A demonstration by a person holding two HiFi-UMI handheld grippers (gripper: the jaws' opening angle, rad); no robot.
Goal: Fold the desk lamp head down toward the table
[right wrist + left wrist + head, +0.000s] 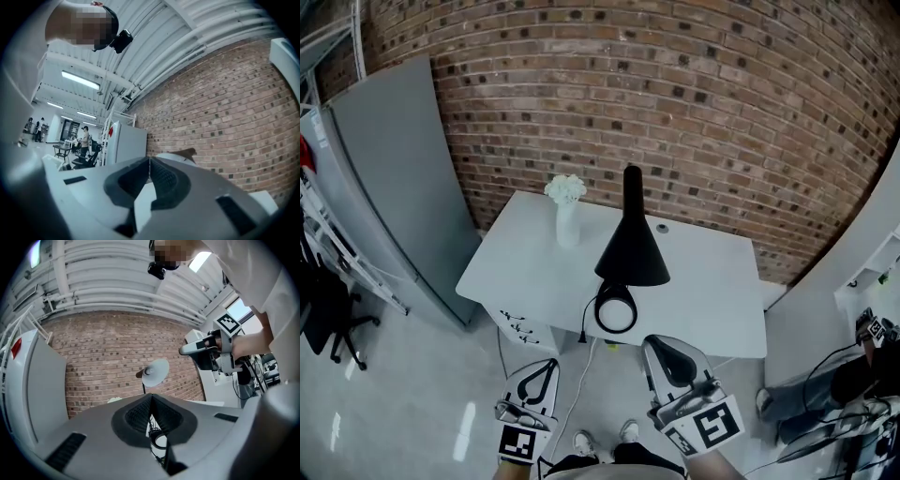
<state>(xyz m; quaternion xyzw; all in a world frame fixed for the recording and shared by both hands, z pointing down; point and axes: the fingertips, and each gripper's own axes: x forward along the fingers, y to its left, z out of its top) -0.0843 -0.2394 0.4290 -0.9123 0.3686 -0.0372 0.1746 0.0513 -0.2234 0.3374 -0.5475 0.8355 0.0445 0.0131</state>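
Brick wall backs a white table, and both grippers hang short of its near edge, over the floor. On the left gripper the jaws are pressed together at their tips with nothing pinched between them; through the slit below the tips show the lamp's round base and a bit of cable. The right gripper likewise has its jaws closed tip to tip and empty. Neither touches the desk lamp, which stands at the middle of the table, its ring-shaped base close to the near edge and its black cone head raised above the base, the wide mouth facing the near side. A black cable drops off the near edge just left of the base. Left of the lamp, farther back, stands a white vase with white flowers. A grey cabinet stands at the far left.
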